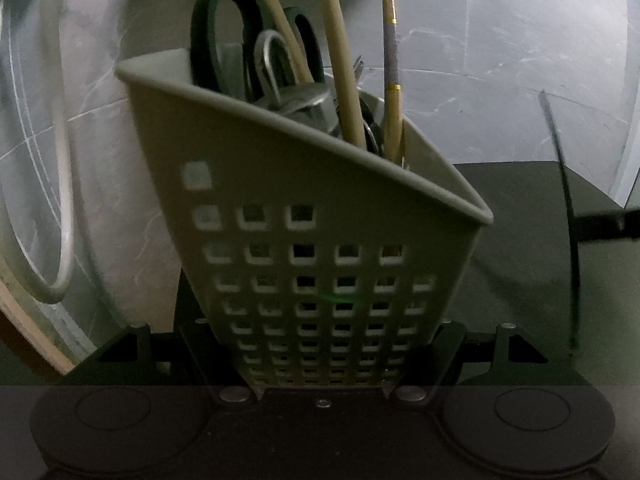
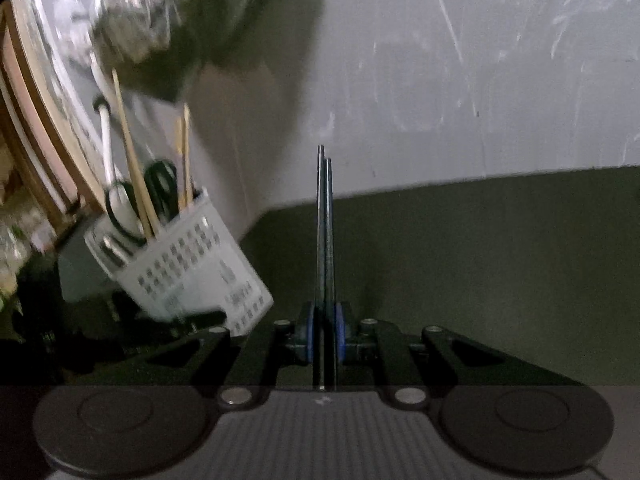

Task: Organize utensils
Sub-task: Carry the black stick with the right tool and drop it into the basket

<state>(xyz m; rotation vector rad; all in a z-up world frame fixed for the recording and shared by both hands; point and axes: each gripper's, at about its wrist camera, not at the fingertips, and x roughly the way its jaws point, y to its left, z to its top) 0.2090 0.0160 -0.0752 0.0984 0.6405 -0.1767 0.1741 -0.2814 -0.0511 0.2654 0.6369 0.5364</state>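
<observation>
1. The left gripper (image 1: pixel 320 360) clamps the base of the pale perforated plastic utensil basket (image 1: pixel 304 216), tipping it so its open mouth leans sideways, probably to offer an easier entry.
2. Inside the basket stand black-handled scissors (image 1: pixel 224 40), tan wooden chopsticks (image 1: pixel 340 72), a gold-banded pen (image 1: pixel 390 60) and a metal loop-handled tool (image 1: pixel 276 76).
3. The right gripper (image 2: pixel 324 332) is closed on a pair of thin dark chopsticks (image 2: pixel 325 220), pinched together and pointing up and away.
4. The basket sits well to the left of the dark chopsticks, above the dark green tabletop (image 2: pixel 480 260); they probably go in next, tips first.
</observation>
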